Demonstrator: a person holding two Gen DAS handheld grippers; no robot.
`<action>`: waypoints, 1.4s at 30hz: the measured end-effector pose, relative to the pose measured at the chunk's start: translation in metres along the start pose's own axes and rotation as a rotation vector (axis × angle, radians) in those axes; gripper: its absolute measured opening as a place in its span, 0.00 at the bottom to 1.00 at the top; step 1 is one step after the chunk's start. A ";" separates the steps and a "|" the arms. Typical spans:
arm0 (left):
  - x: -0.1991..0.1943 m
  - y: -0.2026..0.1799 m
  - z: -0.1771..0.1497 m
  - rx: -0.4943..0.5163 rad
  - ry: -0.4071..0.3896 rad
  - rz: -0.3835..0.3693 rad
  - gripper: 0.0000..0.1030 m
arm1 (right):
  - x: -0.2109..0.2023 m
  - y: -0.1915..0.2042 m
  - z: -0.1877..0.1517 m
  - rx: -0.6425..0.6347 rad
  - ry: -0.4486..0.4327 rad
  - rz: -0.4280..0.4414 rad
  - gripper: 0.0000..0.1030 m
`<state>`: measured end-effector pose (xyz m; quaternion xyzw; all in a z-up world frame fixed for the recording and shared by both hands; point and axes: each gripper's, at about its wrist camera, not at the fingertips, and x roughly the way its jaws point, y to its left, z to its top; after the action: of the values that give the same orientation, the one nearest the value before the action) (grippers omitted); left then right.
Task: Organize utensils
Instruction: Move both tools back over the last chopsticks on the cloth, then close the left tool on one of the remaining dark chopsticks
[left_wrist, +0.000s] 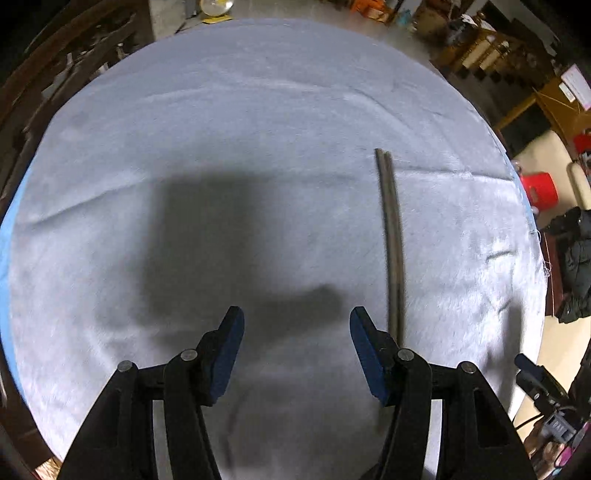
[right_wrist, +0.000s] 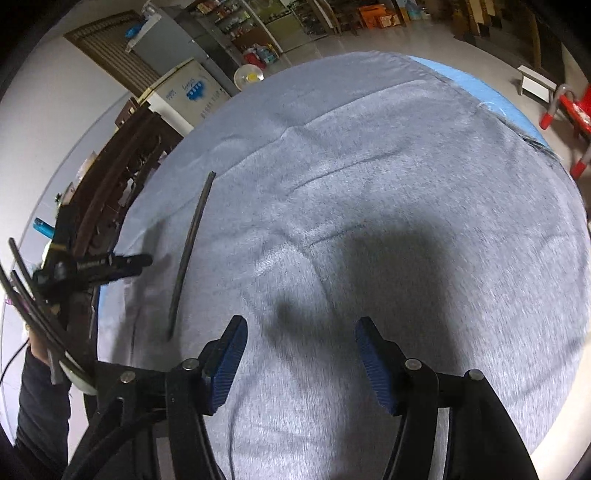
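A pair of dark chopsticks (left_wrist: 392, 240) lies side by side on the grey cloth (left_wrist: 258, 129) of the round table, just right of my left gripper (left_wrist: 296, 325), which is open and empty above the cloth. In the right wrist view the chopsticks (right_wrist: 190, 251) lie to the left of my right gripper (right_wrist: 301, 332), also open and empty. The left gripper (right_wrist: 110, 264) shows at the left edge of that view, over the table's rim.
A dark wooden chair (right_wrist: 122, 177) stands against the table's left side. A red stool (right_wrist: 569, 110) and a white bench (right_wrist: 535, 83) stand on the floor beyond the far right rim. Shelves and boxes (left_wrist: 480, 51) line the room. A dark coat (left_wrist: 576, 258) hangs at right.
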<state>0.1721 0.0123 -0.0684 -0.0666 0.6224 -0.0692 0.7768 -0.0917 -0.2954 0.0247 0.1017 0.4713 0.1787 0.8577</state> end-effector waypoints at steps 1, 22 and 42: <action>0.002 -0.005 0.004 0.009 0.006 -0.008 0.59 | 0.002 0.000 0.001 -0.002 0.003 0.000 0.63; 0.031 -0.066 0.036 0.103 0.122 0.044 0.59 | 0.015 0.000 0.016 0.001 0.025 0.000 0.63; 0.018 -0.059 0.068 -0.013 0.138 0.046 0.20 | 0.015 -0.001 0.015 0.002 0.038 -0.009 0.63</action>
<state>0.2411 -0.0476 -0.0602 -0.0523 0.6764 -0.0516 0.7328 -0.0715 -0.2907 0.0207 0.0971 0.4879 0.1763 0.8494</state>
